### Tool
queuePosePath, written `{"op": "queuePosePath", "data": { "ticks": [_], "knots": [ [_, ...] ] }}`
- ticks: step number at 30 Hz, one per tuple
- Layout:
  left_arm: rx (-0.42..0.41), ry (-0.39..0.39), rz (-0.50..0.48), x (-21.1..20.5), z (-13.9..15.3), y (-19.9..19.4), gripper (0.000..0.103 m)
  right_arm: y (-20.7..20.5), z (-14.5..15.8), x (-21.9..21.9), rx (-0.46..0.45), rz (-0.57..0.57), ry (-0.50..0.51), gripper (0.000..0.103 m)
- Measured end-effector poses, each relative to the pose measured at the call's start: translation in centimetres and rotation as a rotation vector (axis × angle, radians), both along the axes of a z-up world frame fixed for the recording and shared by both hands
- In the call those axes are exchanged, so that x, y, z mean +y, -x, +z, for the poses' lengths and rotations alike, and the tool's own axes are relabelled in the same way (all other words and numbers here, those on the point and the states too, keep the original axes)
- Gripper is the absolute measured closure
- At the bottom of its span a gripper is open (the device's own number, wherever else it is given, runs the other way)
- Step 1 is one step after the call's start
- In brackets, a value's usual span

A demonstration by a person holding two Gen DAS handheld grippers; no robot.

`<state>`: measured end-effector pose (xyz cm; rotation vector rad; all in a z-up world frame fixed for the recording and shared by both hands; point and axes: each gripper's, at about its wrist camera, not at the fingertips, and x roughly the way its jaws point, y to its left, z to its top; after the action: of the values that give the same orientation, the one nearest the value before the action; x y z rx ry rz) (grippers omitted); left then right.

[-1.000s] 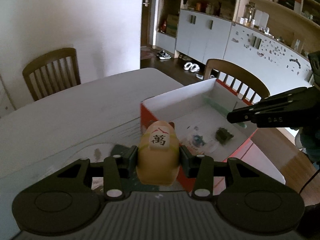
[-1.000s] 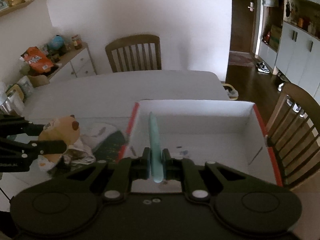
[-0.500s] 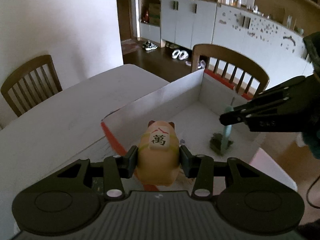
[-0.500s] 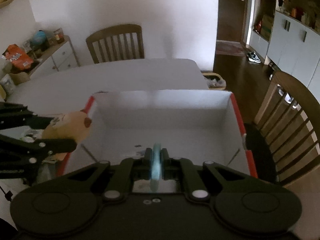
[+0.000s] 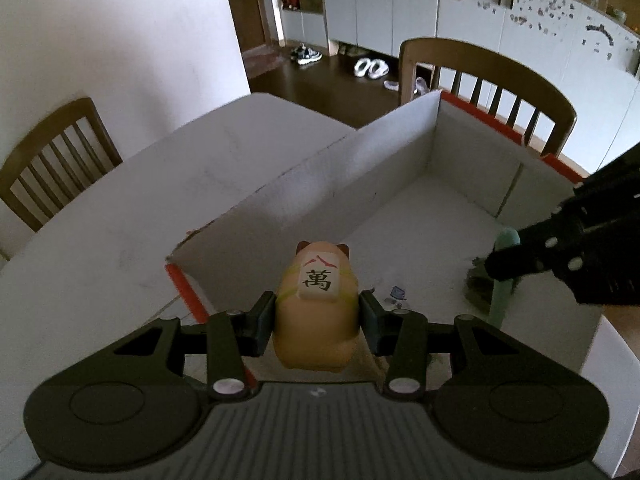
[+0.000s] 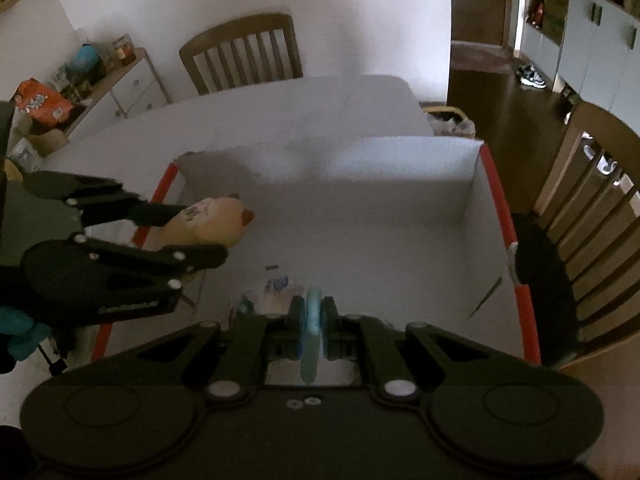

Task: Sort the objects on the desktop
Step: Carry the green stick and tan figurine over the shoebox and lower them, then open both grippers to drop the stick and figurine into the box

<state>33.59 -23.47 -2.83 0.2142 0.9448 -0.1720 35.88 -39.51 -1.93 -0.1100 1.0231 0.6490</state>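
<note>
Both grippers have advanced over the open box point(image 5: 400, 152) since the earlier frame. Left gripper point(image 5: 316, 316), level at the box's near corner, is clamped on the hamster figurine point(image 5: 316, 312). Right gripper point(image 6: 312, 320), tilted down inside, pinches the teal stick point(image 6: 312, 336).

A little tan hamster toy point(image 5: 316, 312) with small brown ears has a white tile on its back with a black sign and red marks. It is up in the air over the near corner of a big white box point(image 5: 384, 168) with red edges. A long, thin, pale green stick point(image 5: 502, 280) stands tilted inside the box, its low end near a small dark clump point(image 5: 476, 286).
</note>
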Motion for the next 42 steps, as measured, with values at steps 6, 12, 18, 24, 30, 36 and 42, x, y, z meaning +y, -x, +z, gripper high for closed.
{"op": "queuePosePath", "data": {
  "ticks": [6,12,18,24,30,36,42],
  "knots": [
    [0.038,-0.021,0.0,-0.5,-1.1,-1.4,0.06,-1.3,-1.6,0.2,0.054,-0.006,0.009,0.096],
    [0.073,-0.049,0.004,-0.7,-1.9,-2.1,0.06,-2.2,-2.6,0.5,0.081,-0.02,0.012,0.096],
    [0.064,-0.113,-0.035,-2.2,-1.7,-2.5,0.06,-3.2,-3.1,1.3,0.097,-0.041,0.039,0.095],
    [0.125,-0.129,-0.057,-2.8,-2.9,-3.4,0.06,-3.6,-3.6,2.0,0.111,-0.054,0.057,0.095],
    [0.195,-0.102,-0.049,-2.4,-3.8,-3.9,0.06,-4.0,-4.1,2.0,0.13,-0.086,0.071,0.093],
    [0.226,-0.089,-0.046,-1.8,-4.0,-3.7,0.058,-4.2,-4.4,1.8,0.158,-0.108,0.076,0.081],
    [0.204,-0.054,-0.046,-1.0,-2.7,-2.7,0.032,-3.4,-3.4,1.3,0.136,-0.123,0.072,0.07]
  ]
}}
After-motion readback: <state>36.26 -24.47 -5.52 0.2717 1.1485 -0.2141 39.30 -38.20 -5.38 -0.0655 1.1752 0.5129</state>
